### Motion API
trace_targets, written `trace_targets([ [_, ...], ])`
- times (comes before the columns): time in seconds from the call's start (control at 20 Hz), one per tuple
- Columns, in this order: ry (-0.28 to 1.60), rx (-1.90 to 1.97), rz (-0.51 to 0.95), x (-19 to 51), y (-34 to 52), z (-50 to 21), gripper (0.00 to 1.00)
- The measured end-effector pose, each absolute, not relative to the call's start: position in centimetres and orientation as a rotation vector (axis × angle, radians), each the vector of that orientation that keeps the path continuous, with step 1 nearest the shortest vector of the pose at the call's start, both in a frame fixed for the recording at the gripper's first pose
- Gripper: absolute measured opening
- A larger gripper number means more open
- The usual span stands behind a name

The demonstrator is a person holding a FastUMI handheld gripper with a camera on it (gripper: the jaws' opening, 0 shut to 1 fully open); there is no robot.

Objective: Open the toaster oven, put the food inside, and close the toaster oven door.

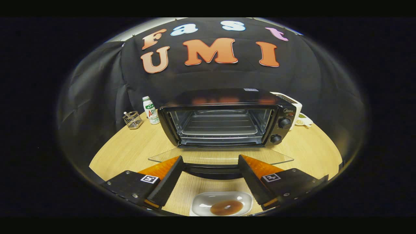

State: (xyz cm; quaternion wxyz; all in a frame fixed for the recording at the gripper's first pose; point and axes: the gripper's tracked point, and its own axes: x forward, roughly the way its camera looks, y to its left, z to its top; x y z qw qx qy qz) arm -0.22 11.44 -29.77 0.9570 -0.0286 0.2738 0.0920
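Jaws: spread wide and holding nothing; the gripper (211, 177) hangs above the wooden table (130, 149), short of the oven.
Fingers: both fingers (169, 178) point toward the oven mouth, and the door's front edge lies across the gap between their tips.
Toaster oven: the black toaster oven (227, 120) stands just beyond the fingers, its cavity showing a wire rack (221, 125) with nothing on it.
Door: the glass door (221, 156) is already folded down flat, its dark handle (211, 170) between the fingertips.
Food: a brown ring, probably a doughnut (226, 207), lies on a small white dish (201, 203) on the table, below and behind the fingertips, between the two fingers.
Step in hand, as I judge it: opening is done; the food is not yet picked up.
Risk, grasp: the ring looks flat and low in the dish, so closing fingers may catch the dish rim and drag or tip it instead of lifting the food.
Risk, door: it juts out just ahead of the dish; a low carry could knock its handle or edge.
Risk, placing: a tilted release could let the ring slip through the rack bars.
Risk, knobs: two knobs (280, 130) sit beyond the right finger; a wide sweep might turn one.
Bystanders: a bottle (150, 110) and a wire holder (132, 119) stand well off beyond the left finger.
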Motion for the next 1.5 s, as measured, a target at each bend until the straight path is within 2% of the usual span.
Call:
trace_targets([
  [0.25, 0.557, -0.112, 0.191, -1.7, 11.1, -32.4, 1.0],
  [0.65, 0.68, -0.126, 0.169, -4.0, 10.5, -38.5, 1.0],
  [0.85, 0.662, -0.195, 0.175, -3.9, 10.1, -38.5, 0.99],
  [1.05, 0.623, -0.099, 0.188, -4.8, 10.5, -35.4, 0.99],
  [1.5, 0.61, -0.098, 0.183, -9.9, 7.4, -33.4, 0.99],
])
